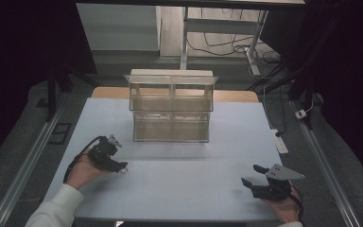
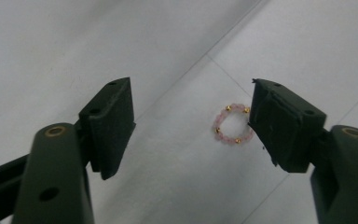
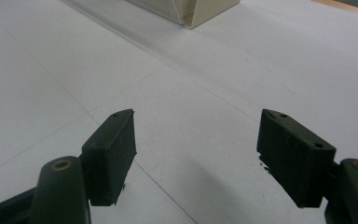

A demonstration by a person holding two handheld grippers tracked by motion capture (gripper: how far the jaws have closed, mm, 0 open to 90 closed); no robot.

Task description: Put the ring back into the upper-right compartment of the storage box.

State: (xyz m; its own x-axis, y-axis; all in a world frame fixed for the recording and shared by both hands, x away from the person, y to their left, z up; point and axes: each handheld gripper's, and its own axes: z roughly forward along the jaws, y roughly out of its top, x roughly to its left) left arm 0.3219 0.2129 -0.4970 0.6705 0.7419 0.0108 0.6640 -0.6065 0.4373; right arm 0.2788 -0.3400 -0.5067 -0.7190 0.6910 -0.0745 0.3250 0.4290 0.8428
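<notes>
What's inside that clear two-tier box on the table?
The clear box shows two tiers, each split by a divider, and nothing obvious inside. Glare and haze on the walls could hide something small. The bead bracelet lies outside it.

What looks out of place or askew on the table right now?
Only a small pink-and-gold bead ring lying loose on the white table, off-centre between the open left tongs, close to one jaw. The clear two-tier organiser stands square and undamaged. The right tongs are open.

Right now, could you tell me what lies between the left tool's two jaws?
In the left gripper view, a small pink bead bracelet lies on the white mat between the open left tool jaws, close beside one jaw.
</notes>
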